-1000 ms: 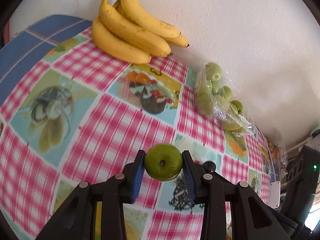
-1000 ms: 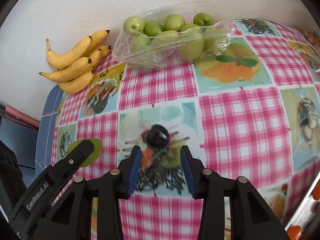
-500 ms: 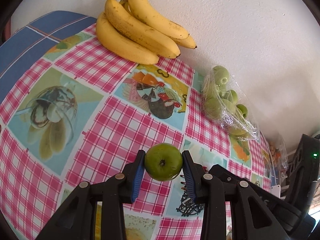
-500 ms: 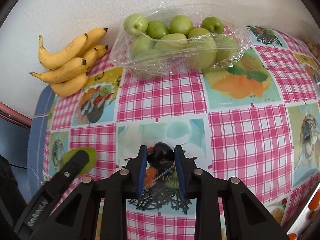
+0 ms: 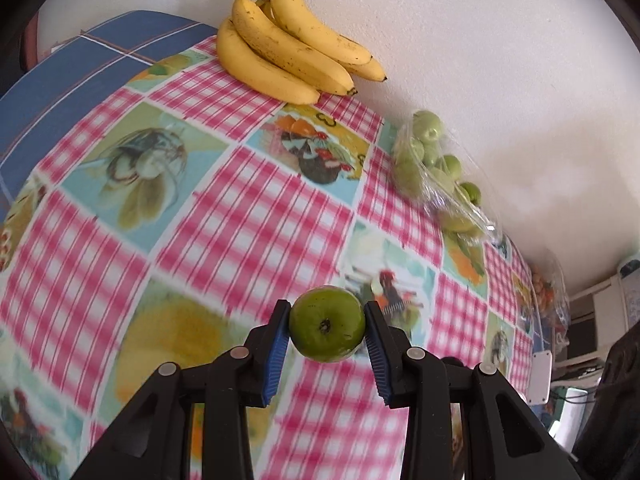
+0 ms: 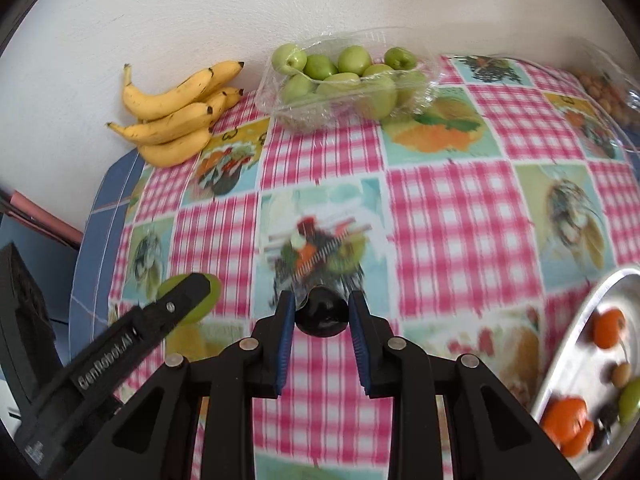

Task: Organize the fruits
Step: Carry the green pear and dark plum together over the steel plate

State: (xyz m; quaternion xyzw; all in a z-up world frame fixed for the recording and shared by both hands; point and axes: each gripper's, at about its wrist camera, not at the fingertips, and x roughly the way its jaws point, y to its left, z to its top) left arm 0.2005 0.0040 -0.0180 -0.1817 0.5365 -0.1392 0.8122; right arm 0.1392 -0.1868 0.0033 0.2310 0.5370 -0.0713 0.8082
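- The left hand-held gripper [image 5: 326, 330] clamped a green apple [image 5: 327, 323] between its blue pads, above the near part of the worktop [image 5: 248, 216].
- The right hand-held gripper [image 6: 321, 314] was closed narrowly on a small dark fruit [image 6: 321, 316], its pads pressing both sides; the fruit hung clear of the checked cloth.
- In the right wrist view the left hand-held gripper showed at the near left, the apple partly hidden behind its finger.
- A bunch of bananas [image 5: 288, 44] lay at the far edge of the worktop, against the white wall [image 5: 480, 40].
- To the right of the bananas, also by the wall, a clear plastic bag [image 6: 344, 80] held several pale green fruits.
- A metal tray [image 6: 576, 320] sat at the near right of the worktop, with orange fruits [image 6: 566, 424], a small tan one and dark ones on it.
- Another bag with small brownish fruits [image 6: 604, 92] lay at the far right corner, too blurred to name.
- The cloth near both grippers looked smeared.
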